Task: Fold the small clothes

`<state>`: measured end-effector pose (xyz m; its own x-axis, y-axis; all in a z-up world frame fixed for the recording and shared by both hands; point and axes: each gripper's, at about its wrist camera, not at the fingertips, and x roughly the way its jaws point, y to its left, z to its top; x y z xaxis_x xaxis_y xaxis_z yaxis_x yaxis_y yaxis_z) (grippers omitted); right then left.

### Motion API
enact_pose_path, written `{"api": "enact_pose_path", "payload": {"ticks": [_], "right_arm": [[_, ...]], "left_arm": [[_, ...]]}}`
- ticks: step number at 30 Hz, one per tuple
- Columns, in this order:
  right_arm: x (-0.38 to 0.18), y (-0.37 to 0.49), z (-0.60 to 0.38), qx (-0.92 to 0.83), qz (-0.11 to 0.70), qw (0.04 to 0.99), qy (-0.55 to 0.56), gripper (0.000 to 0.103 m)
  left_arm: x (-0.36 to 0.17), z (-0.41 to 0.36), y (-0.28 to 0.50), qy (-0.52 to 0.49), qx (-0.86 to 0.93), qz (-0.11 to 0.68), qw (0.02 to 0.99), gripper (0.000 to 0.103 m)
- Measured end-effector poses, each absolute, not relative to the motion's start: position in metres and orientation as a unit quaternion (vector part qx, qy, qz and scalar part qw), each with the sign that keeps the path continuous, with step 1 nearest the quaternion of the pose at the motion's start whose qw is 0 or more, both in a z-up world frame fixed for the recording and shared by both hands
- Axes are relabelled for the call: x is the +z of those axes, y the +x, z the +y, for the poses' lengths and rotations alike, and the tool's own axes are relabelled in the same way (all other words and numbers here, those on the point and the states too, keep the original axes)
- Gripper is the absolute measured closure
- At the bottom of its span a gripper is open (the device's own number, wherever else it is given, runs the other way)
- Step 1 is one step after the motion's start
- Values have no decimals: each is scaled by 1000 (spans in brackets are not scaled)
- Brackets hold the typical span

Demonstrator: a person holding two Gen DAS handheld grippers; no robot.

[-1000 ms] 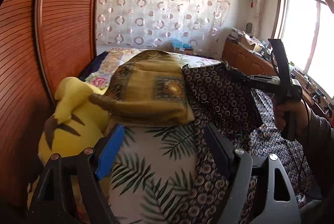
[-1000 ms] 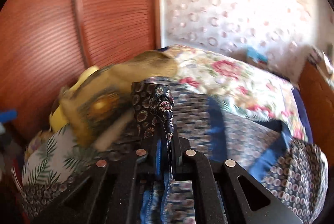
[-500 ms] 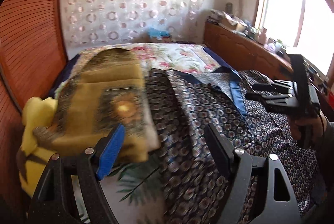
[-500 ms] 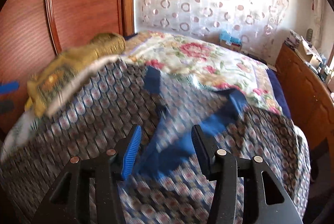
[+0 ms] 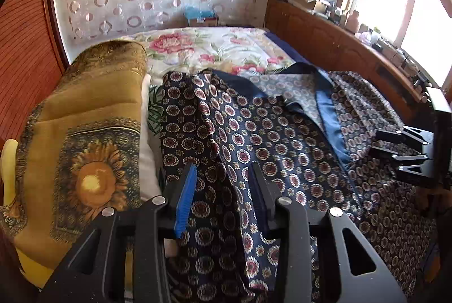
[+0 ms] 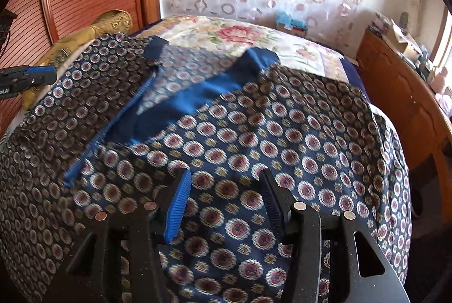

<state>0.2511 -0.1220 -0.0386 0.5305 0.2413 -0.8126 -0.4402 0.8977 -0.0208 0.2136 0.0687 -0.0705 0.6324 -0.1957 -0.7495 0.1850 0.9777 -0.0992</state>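
Navy cloth printed with round medallions, the garment (image 5: 254, 133) lies spread and rumpled over the flowered bedspread (image 5: 226, 48), its plain blue lining (image 6: 197, 93) folded open. My left gripper (image 5: 223, 181) stands half open around a raised ridge of it; my right gripper (image 6: 224, 190) hangs wide, holding nothing. Beside it lies a mustard sunflower cushion (image 5: 84, 133).
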Motion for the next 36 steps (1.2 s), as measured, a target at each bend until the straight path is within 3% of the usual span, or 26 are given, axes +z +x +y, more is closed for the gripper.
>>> {"api": "enact_pose_path", "payload": {"ticks": [5,7,9,19,36], "right_arm": [[-37,249,-131,201,440,870,-95,51],[-36,248,-132,200,440,870,-95,51],[-41,247,-128,198,440,871,-96,50],[-49,253,-129,196,441,871,-95,48],[-50,252,-129,194,441,871,-97,45]], "left_arm": [[-75,66,225,0,-102,427,899,66],[-78,64,229,1,-112,435,893,98],[-78,63,230,9,-113,438,892,100],[-26,105,212,9,-70,376,924,101],[-16,132,208,13,-26,368,929,101]]}}
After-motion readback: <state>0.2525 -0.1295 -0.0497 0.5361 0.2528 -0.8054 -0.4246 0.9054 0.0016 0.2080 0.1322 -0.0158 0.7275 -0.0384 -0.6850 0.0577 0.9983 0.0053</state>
